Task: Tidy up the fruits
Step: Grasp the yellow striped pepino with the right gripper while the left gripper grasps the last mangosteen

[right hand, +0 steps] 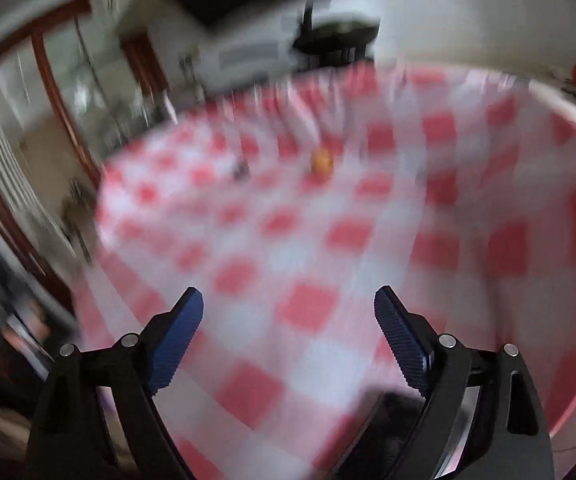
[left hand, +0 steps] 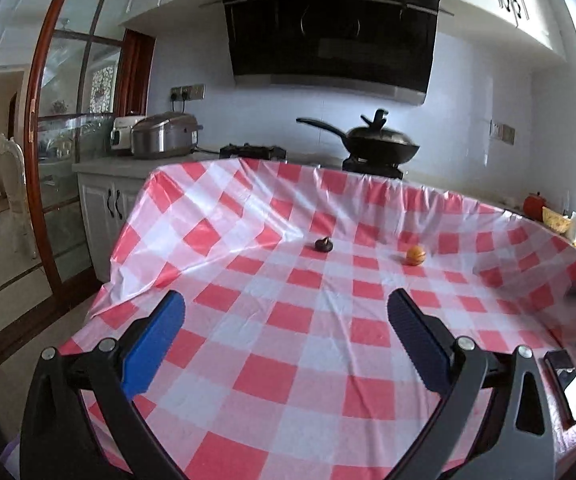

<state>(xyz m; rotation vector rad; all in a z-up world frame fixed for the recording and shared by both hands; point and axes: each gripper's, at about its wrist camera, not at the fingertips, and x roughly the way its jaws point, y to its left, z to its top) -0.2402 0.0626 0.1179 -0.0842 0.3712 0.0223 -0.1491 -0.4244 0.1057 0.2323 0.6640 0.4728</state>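
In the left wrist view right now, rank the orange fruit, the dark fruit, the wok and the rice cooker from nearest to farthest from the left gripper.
From the left gripper:
1. Dark fruit and orange fruit, mid-cloth, left and right; too close to call.
2. Wok, on the stove behind the table.
3. Rice cooker, far-left counter; roughly level with the wok, so this order is uncertain.
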